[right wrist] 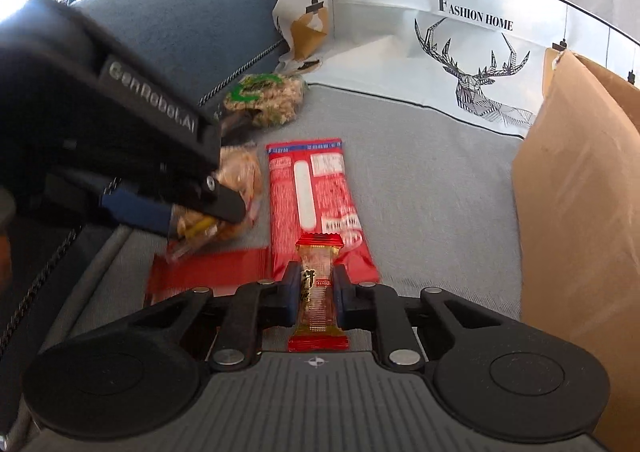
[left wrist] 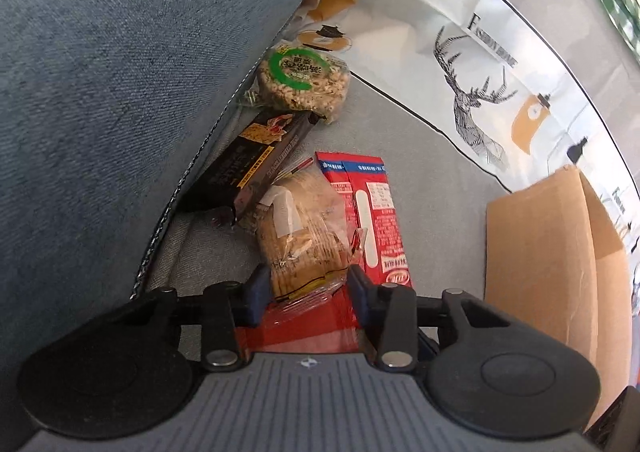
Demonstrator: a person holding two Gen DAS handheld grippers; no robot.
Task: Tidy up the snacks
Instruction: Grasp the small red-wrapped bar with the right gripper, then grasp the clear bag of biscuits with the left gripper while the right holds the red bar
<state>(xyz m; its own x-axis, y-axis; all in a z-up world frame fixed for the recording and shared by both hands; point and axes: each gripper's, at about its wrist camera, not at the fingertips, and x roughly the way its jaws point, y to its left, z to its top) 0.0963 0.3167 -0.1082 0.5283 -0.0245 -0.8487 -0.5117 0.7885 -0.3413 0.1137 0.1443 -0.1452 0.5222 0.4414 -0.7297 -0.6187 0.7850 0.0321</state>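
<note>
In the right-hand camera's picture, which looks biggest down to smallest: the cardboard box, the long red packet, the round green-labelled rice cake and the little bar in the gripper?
1. Cardboard box, largest by far, though cut off by the frame.
2. Long red packet.
3. and 4. Round rice cake and little bar look much alike; the bar lies nearest the camera, so I won't rank them.

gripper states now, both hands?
Left tool: closing around the clear cracker pack; firm grip cannot be told.
Right tool: shut on the small red-ended bar.
</note>
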